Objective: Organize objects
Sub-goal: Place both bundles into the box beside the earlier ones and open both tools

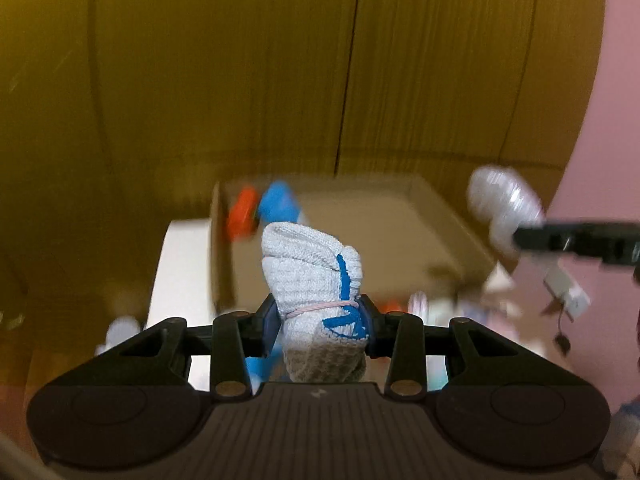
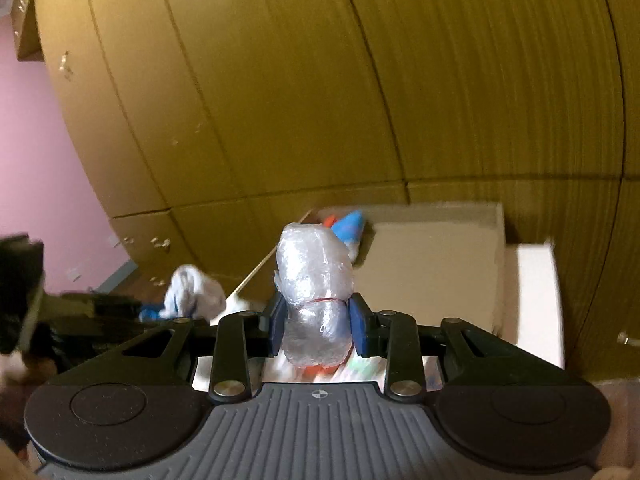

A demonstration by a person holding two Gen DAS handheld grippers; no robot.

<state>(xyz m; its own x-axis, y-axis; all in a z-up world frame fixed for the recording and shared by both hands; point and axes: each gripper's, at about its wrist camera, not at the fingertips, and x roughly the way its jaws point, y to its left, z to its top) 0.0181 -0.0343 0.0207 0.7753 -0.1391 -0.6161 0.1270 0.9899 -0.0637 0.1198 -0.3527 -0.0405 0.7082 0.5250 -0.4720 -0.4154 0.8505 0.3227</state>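
My left gripper (image 1: 320, 318) is shut on a rolled grey knit glove bundle (image 1: 310, 272) with blue stitching and a pink band, held up in front of an open cardboard box (image 1: 440, 216). My right gripper (image 2: 318, 322) is shut on a clear plastic wrap bundle (image 2: 314, 276) tied with a red band. That bundle also shows blurred at the right of the left wrist view (image 1: 502, 206). The glove bundle shows at the left of the right wrist view (image 2: 192, 292). An orange item (image 1: 242, 214) and a blue item (image 1: 280, 202) lie in the box's far corner.
The box (image 2: 440, 264) stands on a white surface (image 1: 180, 276) against a wall of large cardboard panels (image 1: 240, 80). A pink wall (image 2: 36, 160) is at the side. Blurred small items (image 1: 440, 308) lie below the grippers.
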